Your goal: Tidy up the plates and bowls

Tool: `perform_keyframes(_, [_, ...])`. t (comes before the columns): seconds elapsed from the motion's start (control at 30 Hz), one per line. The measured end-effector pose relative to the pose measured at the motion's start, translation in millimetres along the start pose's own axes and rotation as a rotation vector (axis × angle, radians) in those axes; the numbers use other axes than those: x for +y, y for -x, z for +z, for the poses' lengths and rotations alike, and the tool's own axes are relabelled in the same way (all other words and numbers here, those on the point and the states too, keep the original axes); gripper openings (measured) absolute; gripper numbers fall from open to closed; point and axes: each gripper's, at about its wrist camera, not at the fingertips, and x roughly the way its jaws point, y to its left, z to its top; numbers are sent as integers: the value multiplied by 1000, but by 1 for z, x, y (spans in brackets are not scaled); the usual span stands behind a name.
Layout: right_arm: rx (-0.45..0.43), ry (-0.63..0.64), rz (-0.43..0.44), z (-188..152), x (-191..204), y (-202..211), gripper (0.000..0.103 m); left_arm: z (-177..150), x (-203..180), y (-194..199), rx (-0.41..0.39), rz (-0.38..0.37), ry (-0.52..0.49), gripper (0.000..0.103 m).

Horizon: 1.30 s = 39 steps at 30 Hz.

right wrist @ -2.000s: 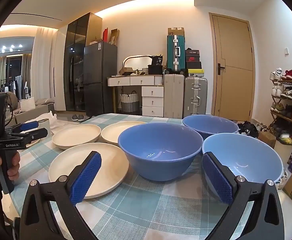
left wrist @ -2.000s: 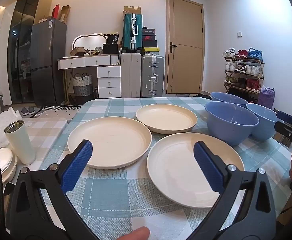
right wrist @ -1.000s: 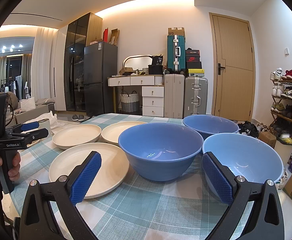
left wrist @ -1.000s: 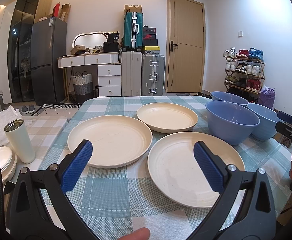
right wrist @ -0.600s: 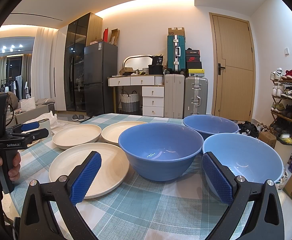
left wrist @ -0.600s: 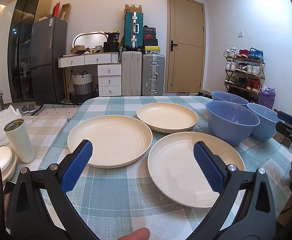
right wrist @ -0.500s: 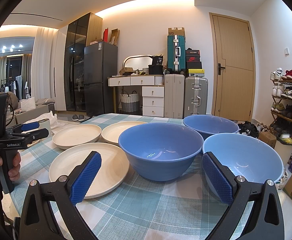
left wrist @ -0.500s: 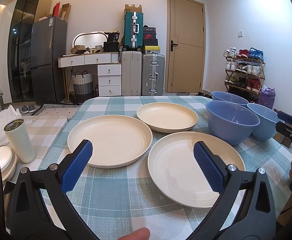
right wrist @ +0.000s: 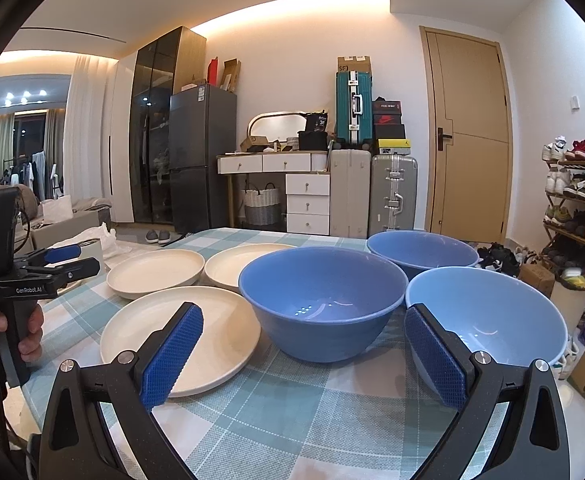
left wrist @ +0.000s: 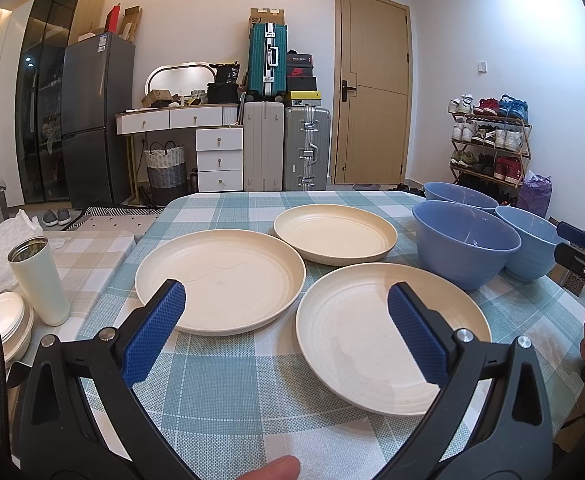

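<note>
Both tongs, left tongs (left wrist: pixel 286 320) and right tongs (right wrist: pixel 302 354), hang spread and empty; a shallow pinch could let the near plate (left wrist: pixel 388 332) slip against the middle bowl (right wrist: pixel 322 300) beside it.

A table (left wrist: pixel 228 392) held three plates and three bowls. Seen from the left wrist camera, the near plate (left wrist: pixel 388 332) lay closest, toward the right. The left plate (left wrist: pixel 220 280) lay beside it on the left, slightly farther back. The far plate (left wrist: pixel 334 234) lay behind both, between them. To the right of the plates stood the middle bowl (left wrist: pixel 464 244), just beside the near plate. The right bowl (left wrist: pixel 530 242) stood just to its right, near the table's edge. The back bowl (left wrist: pixel 458 196) stood behind those two. Left of the table, on a lower surface, a tumbler (left wrist: pixel 38 280) stood upright, with a stack of small dishes (left wrist: pixel 0 326) just in front of it.
</note>
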Motion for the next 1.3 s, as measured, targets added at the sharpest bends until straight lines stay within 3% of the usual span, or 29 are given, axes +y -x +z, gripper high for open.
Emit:
perform_keyframes(0.87, [0, 1, 0, -1, 0, 2, 103, -3, 4, -3, 8, 1, 6, 101])
perform_keyframes(1.3, [100, -2, -31, -3, 0, -19, 103, -1, 15, -13, 47, 27, 68, 101])
